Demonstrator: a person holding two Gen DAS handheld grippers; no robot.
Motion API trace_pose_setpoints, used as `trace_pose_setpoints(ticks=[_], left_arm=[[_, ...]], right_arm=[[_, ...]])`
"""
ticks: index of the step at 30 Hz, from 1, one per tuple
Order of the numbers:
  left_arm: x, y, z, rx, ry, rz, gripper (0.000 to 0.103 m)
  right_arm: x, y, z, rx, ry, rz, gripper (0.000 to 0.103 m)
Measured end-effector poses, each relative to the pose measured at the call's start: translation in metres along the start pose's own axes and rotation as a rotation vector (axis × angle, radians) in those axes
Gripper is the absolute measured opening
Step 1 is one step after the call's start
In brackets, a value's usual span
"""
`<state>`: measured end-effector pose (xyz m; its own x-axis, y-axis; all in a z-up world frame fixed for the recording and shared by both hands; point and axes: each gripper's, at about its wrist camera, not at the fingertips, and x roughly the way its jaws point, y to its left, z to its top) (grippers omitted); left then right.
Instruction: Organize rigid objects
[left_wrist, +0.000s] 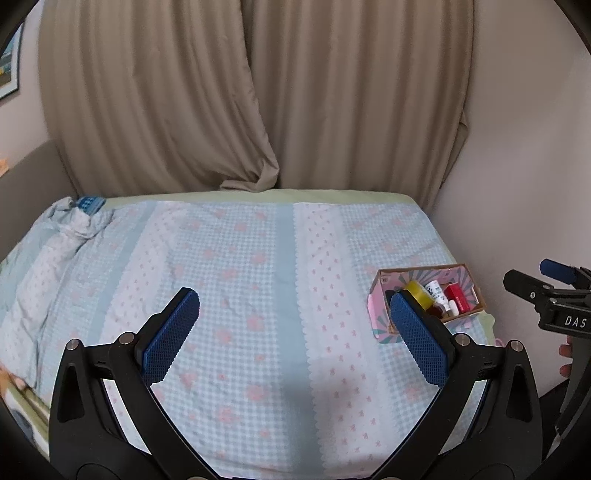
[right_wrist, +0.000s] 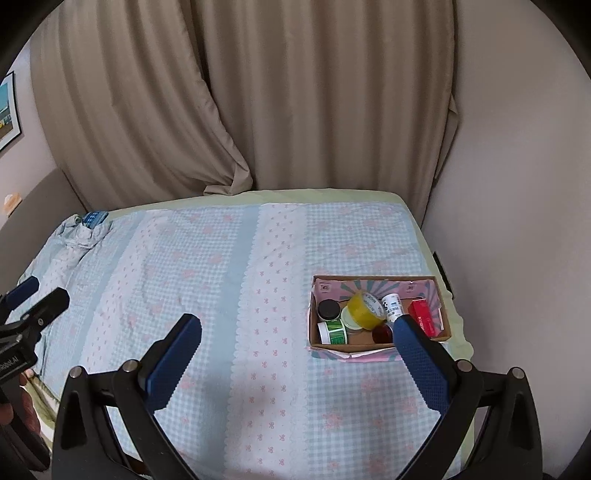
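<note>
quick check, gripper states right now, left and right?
Left gripper: open, blue-padded fingers spread wide, holding nothing.
Right gripper: open, empty, above the checked bedspread.

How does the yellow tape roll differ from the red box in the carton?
The yellow tape roll is round and see-through; the red box is rectangular and opaque. The tape roll leans tilted on other items near the carton's middle; the red box lies at its right end. The tape roll looks bulkier than the red box. Both sit inside the carton, untouched by either gripper.
</note>
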<state>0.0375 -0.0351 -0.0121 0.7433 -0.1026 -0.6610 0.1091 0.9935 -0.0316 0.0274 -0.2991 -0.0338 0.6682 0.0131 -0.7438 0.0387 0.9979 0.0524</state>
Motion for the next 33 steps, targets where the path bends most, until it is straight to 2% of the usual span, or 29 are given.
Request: trace_pose_setpoints(ticks=[9, 33], left_arm=[[0.004, 0.002, 0.0, 0.01, 0.004, -0.005, 0.103], [0.003, 0.013, 0.0, -0.021, -0.003, 0.007, 0.103]], right_arm=[[-0.003, 0.0, 0.005, 0.001, -0.016, -0.03, 0.103], [-0.004, 0.004, 0.01, -0.009, -0.027, -0.031, 0.103]])
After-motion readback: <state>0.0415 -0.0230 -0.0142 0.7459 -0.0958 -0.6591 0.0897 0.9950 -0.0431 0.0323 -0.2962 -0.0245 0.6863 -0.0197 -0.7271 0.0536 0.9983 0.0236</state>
